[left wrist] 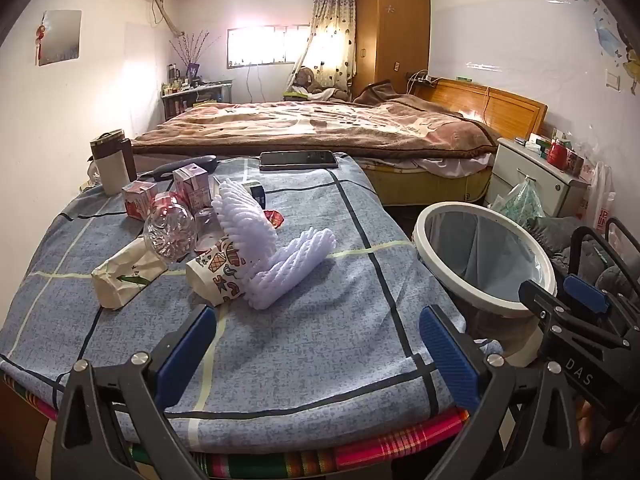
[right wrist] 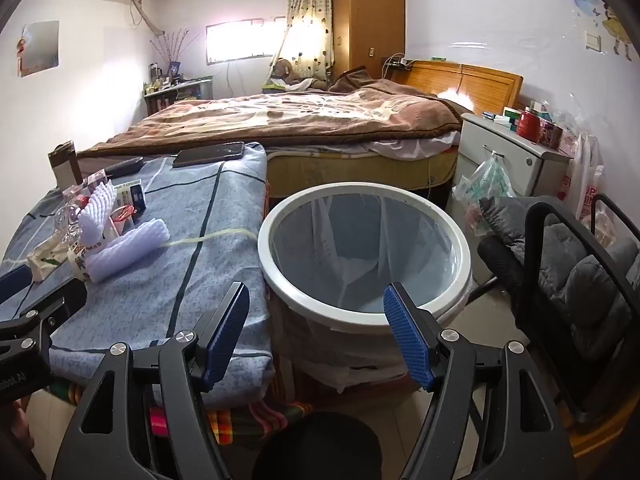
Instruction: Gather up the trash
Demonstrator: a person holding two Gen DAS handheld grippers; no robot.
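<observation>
Trash lies on a table under a blue checked cloth (left wrist: 312, 336): two white foam fruit nets (left wrist: 292, 268) (right wrist: 128, 248), a patterned paper cup (left wrist: 218, 272) on its side, a crumpled paper bag (left wrist: 124, 276), a clear plastic bottle (left wrist: 170, 232) and small red-and-white cartons (left wrist: 138, 198). A white-rimmed bin with a clear liner (right wrist: 364, 256) (left wrist: 484, 256) stands right of the table. My left gripper (left wrist: 316, 332) is open over the table's near edge, short of the trash. My right gripper (right wrist: 316, 300) is open in front of the bin's near rim, holding nothing.
A phone (left wrist: 298, 160) and a dark remote lie at the table's far end, a lidded tumbler (left wrist: 110, 166) at far left. Behind is a bed with a brown blanket (left wrist: 320, 124). A bedside cabinet (right wrist: 512, 160) and a dark cushioned chair (right wrist: 568, 264) stand to the right.
</observation>
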